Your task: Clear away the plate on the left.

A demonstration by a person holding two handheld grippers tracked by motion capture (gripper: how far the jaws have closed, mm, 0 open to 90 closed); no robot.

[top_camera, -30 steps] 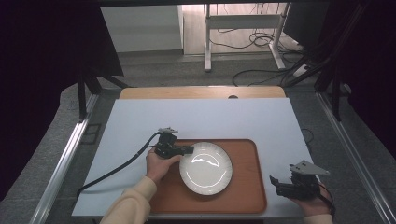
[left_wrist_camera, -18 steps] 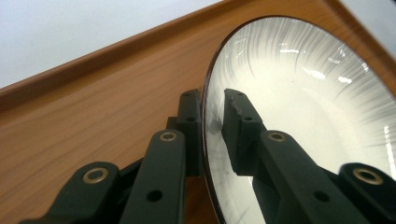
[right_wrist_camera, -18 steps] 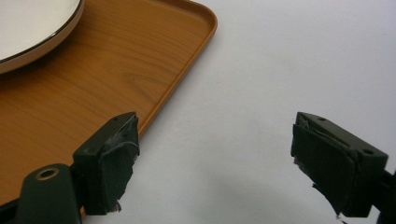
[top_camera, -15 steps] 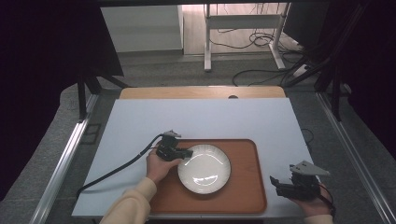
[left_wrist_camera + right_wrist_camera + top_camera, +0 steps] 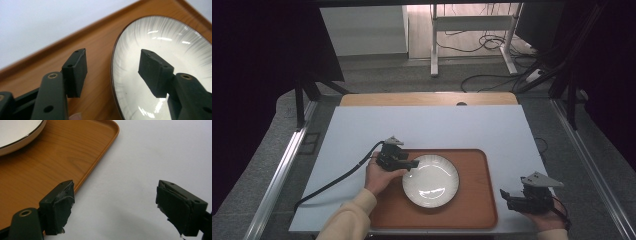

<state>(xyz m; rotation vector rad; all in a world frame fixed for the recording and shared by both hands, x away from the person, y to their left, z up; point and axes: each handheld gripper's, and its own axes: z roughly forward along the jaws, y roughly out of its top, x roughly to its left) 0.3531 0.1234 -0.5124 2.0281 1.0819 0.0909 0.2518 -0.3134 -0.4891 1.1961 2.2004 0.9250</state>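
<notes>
Straddling plate (image 5: 430, 180) rim, left gripper (image 5: 412, 164) fingers apart

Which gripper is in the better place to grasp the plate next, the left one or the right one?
Probably the left. The left gripper is open with its jaws on either side of the plate rim. The right gripper is open too, but it sits off the tray, apart from the plate.

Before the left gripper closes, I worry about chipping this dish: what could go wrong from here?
The left gripper is open, its jaws straddling the edge of the white plate. The rim looks glossy and thin, so a pinch there may slip or tilt the plate onto the wooden tray. The right gripper is open beside the tray's corner, apart from the plate, so nothing steadies the far side.
</notes>
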